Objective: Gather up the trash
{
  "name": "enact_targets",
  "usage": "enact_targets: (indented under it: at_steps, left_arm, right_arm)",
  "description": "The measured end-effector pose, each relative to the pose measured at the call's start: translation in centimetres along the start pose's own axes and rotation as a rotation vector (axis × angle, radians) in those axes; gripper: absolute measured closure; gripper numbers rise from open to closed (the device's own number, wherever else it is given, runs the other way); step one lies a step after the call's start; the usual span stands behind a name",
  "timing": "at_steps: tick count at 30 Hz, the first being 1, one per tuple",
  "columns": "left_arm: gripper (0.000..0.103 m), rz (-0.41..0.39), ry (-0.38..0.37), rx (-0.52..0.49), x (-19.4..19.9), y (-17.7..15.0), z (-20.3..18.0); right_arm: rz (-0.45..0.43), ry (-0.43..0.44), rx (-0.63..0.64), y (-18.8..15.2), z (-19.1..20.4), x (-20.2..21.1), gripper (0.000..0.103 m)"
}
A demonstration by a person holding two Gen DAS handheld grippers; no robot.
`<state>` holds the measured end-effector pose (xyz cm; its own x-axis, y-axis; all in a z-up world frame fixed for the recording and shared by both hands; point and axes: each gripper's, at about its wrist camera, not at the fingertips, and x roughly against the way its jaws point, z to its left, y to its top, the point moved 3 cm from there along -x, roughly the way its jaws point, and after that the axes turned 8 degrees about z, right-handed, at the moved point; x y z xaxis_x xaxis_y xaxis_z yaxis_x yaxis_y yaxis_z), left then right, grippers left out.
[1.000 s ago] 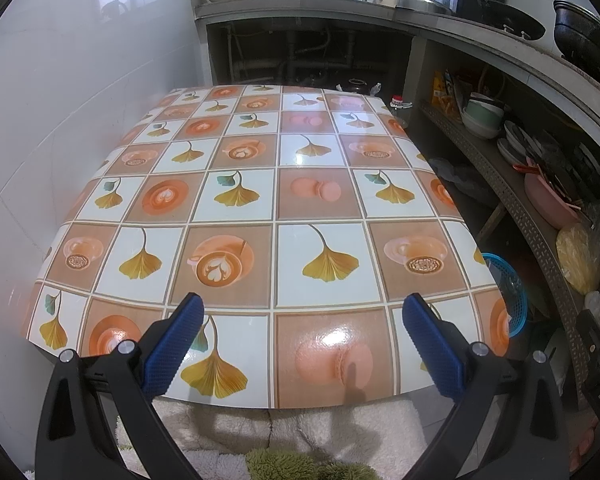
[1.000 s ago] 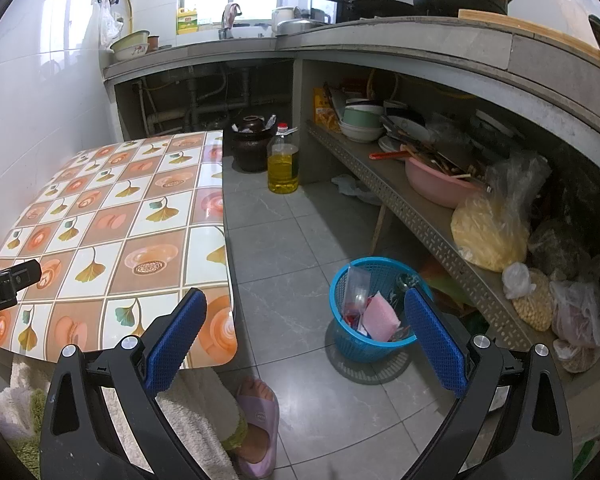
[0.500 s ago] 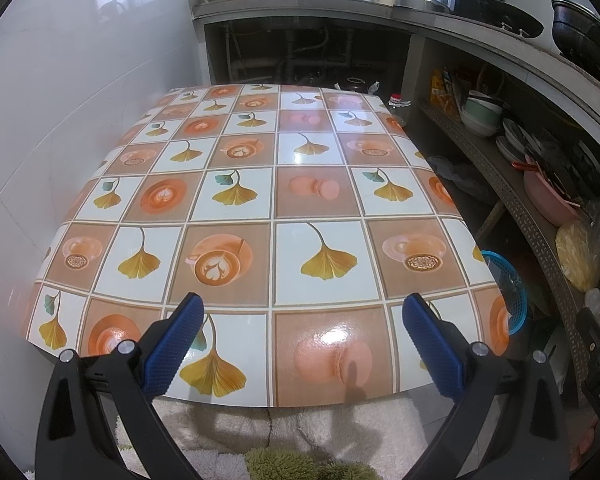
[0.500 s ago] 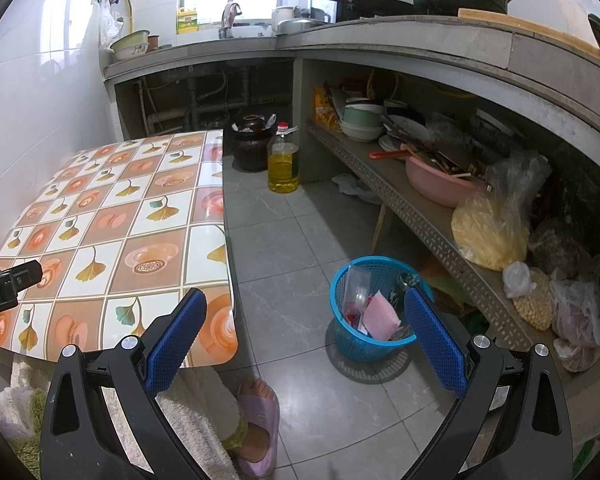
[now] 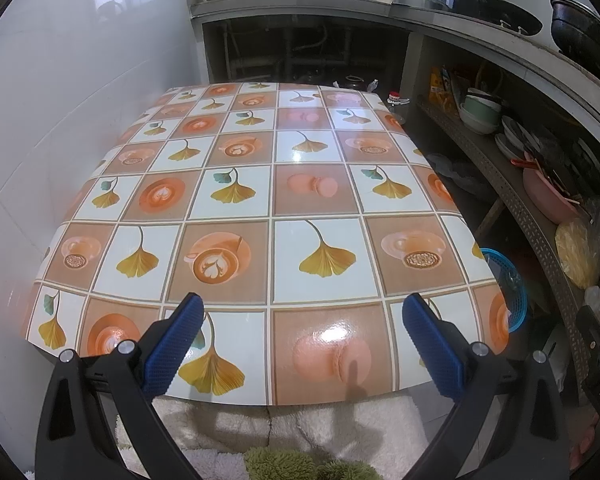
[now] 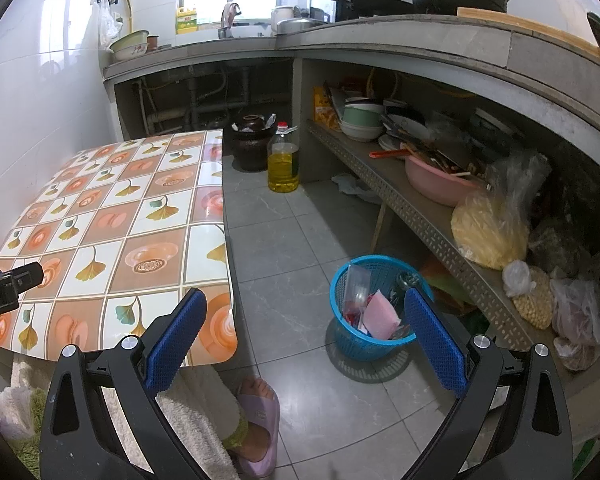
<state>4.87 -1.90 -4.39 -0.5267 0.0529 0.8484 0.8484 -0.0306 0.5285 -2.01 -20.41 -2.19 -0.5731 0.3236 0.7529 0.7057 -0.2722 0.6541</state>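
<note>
The left tool (image 5: 300, 332) hangs with its blue-padded jaws spread wide and nothing between them, above the near edge of the glossy bench (image 5: 316, 184) covered in an orange-and-white oilcloth printed with ginkgo leaves and coffee cups; no litter shows on that surface. To its right, the right tool (image 6: 306, 330) is likewise gaping and empty, aimed at the floor, where the round blue plastic mesh basket (image 6: 342, 340) stands near the bench's corner, already holding a pink wrapper (image 6: 380, 314) and clear packets. The trash therefore looks gathered in the basket. The main risk, as I judge it, is a clumsy reach toward the basket tipping it and spilling the wrappers, or mistaking shelf goods for rubbish. Beyond stand a clear bottle of yellow oil (image 6: 283, 160) and a dark clay jar (image 6: 252, 142); the perforated grey shelf (image 6: 420, 220) crowds the basket's far side, and a lilac slipper (image 6: 260, 412) sits just before it.
</note>
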Motion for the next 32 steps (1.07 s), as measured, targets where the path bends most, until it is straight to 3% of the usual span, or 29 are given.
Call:
enact_targets:
  at_steps: [32]
  left_arm:
    - [0.006, -0.007, -0.016, -0.011, 0.33, 0.52, -0.27]
  right_arm:
    - [0.000, 0.000, -0.001, 0.02, 0.05, 0.00, 0.008]
